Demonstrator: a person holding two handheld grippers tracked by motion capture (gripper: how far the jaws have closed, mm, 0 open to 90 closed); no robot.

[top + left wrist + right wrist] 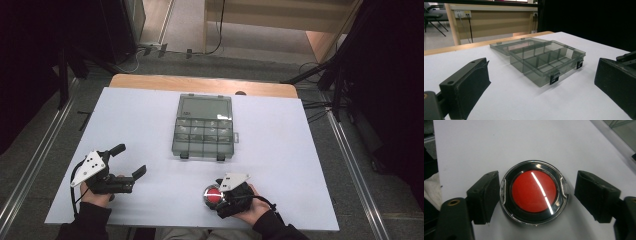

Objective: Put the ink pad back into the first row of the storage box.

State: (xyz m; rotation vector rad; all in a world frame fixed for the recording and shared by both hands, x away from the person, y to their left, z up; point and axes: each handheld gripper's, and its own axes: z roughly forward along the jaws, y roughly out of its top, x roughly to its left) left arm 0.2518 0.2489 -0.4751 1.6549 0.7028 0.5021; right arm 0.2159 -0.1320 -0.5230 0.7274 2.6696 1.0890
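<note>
Lying between right gripper [536, 195] jaws: red disc [534, 191]

The high view looks down and forward from above the near edge of the tabletop [150, 125], with the compartment box [205, 126] at its centre. The left gripper view sits low, just above the tabletop, and faces this same box [546, 60] from near, at a slant. The right gripper view looks steeply down, very close, on the round red case [534, 192], which lies well in front of the box in the high view [212, 195].
</note>
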